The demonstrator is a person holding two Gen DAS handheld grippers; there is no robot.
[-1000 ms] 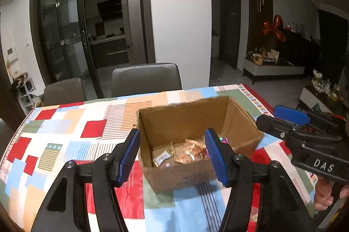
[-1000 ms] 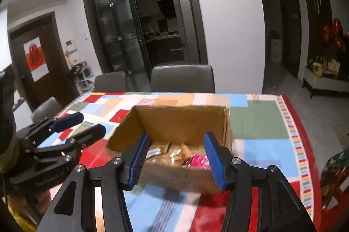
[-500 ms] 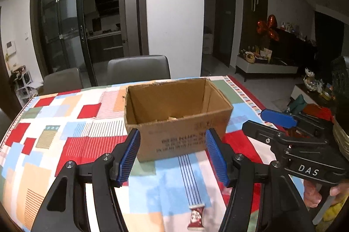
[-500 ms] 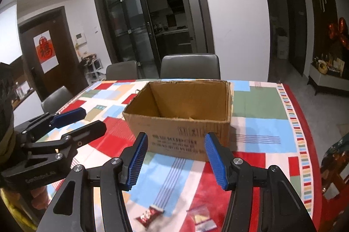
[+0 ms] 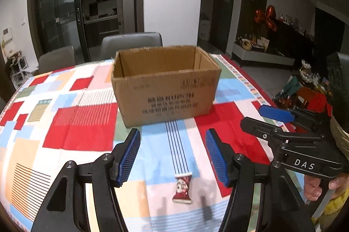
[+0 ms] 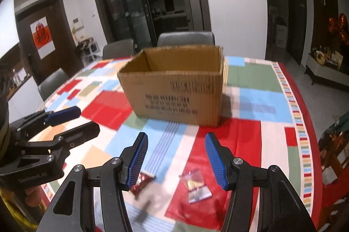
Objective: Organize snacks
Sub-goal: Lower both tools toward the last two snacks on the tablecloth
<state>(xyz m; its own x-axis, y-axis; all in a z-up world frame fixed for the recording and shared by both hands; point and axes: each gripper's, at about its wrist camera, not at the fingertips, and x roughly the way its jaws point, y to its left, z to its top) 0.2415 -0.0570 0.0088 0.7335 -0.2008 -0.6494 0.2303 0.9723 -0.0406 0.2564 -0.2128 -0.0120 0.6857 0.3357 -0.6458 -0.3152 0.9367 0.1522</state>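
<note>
An open cardboard box (image 5: 165, 83) stands on the patchwork tablecloth; it also shows in the right wrist view (image 6: 176, 90). Its inside is hidden from here. A red snack packet (image 5: 182, 188) lies on the cloth in front of the box, between my left gripper's (image 5: 173, 157) open, empty jaws. In the right wrist view the red packet (image 6: 142, 183) lies by the left finger, and a clear packet with gold and silver sweets (image 6: 195, 185) lies between the open jaws of my right gripper (image 6: 175, 158). Each gripper shows in the other's view, right (image 5: 261, 118) and left (image 6: 84, 120).
The table (image 5: 82, 122) has a red border on its right edge (image 6: 305, 122). Grey chairs (image 5: 130, 42) stand behind it. A glass door and a white wall are beyond. Cluttered items (image 5: 305, 92) sit on the floor to the right.
Both grippers have pulled back and down from above the box. The box interior is no longer visible, and the two packets on the near cloth have come into view.
</note>
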